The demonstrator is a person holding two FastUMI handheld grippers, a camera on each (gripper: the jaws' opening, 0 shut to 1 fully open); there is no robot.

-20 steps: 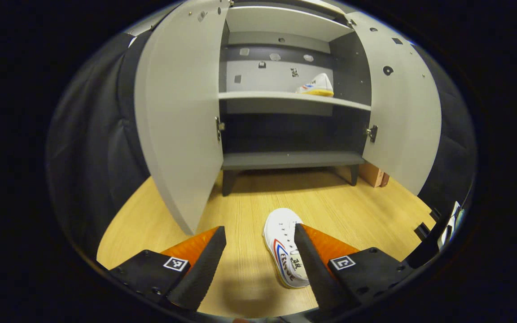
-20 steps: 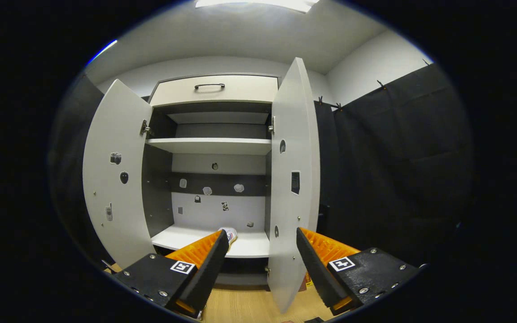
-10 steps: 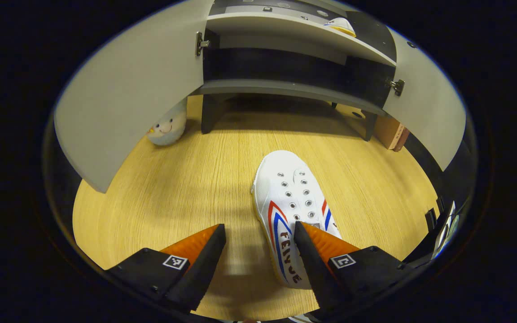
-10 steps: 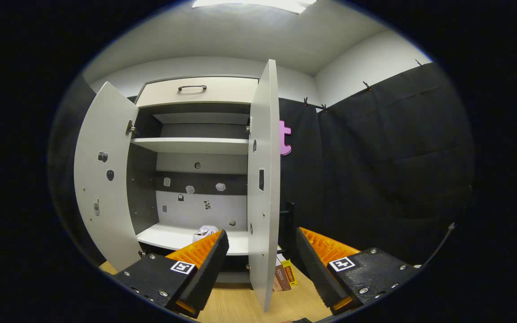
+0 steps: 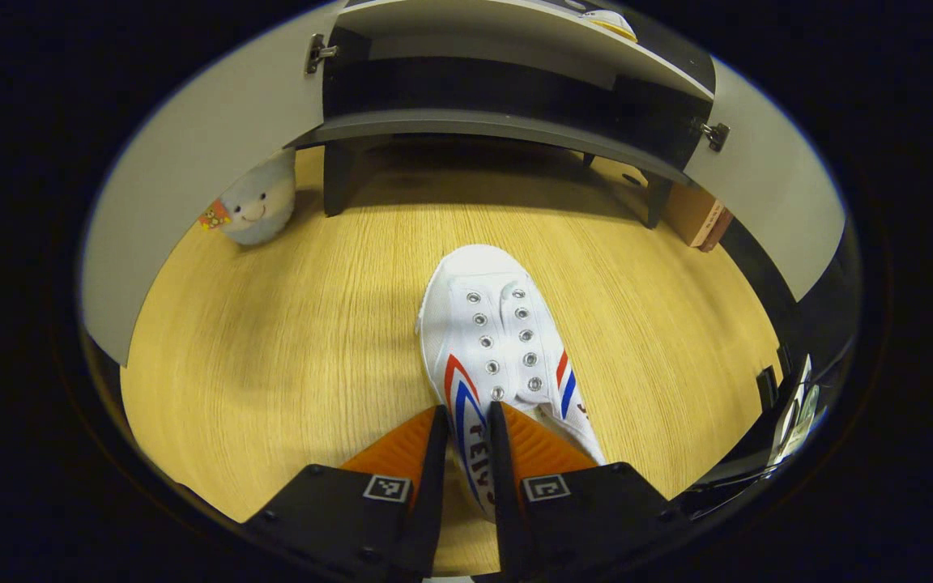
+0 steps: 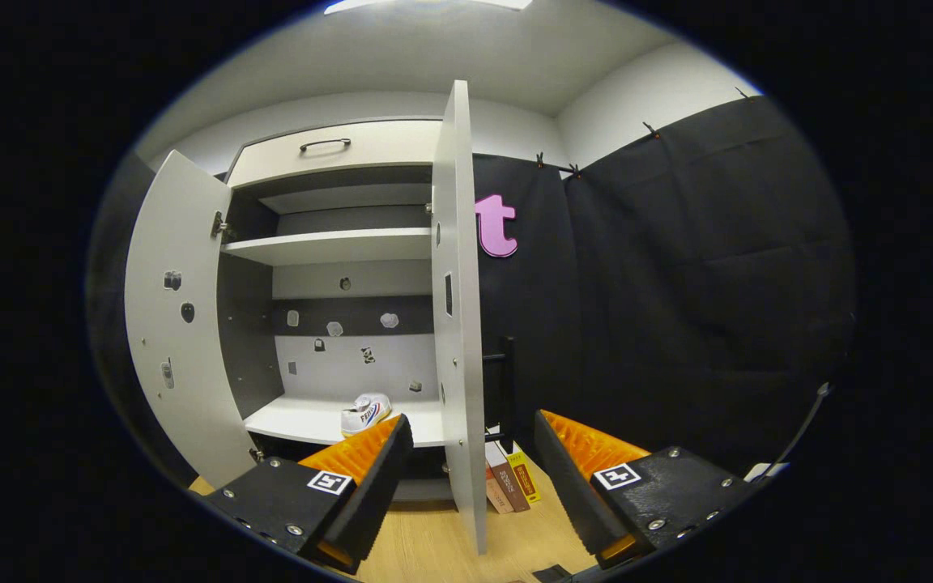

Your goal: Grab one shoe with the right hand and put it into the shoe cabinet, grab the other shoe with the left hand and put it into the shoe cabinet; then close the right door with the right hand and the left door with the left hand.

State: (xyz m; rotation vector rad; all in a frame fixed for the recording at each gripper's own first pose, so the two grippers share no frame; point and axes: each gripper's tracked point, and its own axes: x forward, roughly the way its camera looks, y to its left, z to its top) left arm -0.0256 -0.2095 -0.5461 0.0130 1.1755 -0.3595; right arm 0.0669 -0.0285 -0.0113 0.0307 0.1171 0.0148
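Note:
A white shoe (image 5: 499,348) with red and blue stripes lies on the wooden floor (image 5: 288,348), toe toward the shoe cabinet (image 5: 475,129). My left gripper (image 5: 466,437) is shut on it, pinching the left side wall near the shoe's opening. The other white shoe (image 6: 365,413) rests on the cabinet's middle shelf, also seen as the shoe on the shelf (image 5: 608,23) in the left gripper view. My right gripper (image 6: 470,470) hangs open and empty in front of the cabinet, near the edge of the right door (image 6: 458,324). Both doors stand open, including the left door (image 6: 179,340).
A grey plush toy (image 5: 252,206) sits on the floor behind the left door (image 5: 191,186). Several books (image 6: 511,486) lean beside the cabinet's right leg. A drawer with a handle (image 6: 337,154) tops the cabinet. The right door (image 5: 766,202) flanks the floor space.
My left gripper dropped toward the floor shoe and its fingers went from wide apart to shut on the shoe's side. My right gripper drifted right, staying open.

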